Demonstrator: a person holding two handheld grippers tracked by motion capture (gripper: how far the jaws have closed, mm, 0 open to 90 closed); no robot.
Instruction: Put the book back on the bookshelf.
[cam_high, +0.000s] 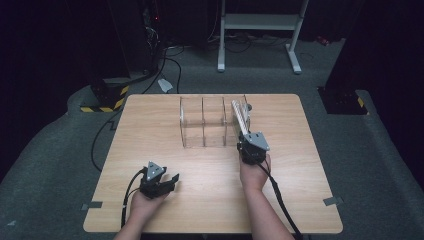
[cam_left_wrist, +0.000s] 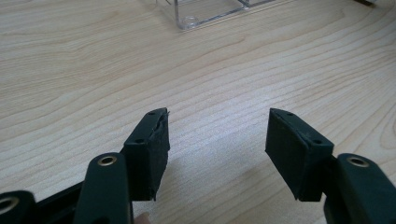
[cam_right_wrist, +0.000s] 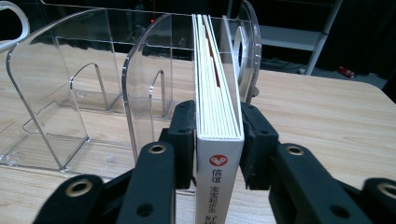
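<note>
Now the right gripper clasps the book upright in the clear rack's rightmost slot; next, release and withdraw. Left gripper gapes idle.

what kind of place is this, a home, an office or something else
Probably a lab or test studio: a lone wooden table on grey carpet, black curtains around it, cables running to an equipment rack, and hazard-striped stand feet.

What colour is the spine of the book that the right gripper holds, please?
White, with a small red logo and dark characters; the book shows best in the right gripper view.
</note>
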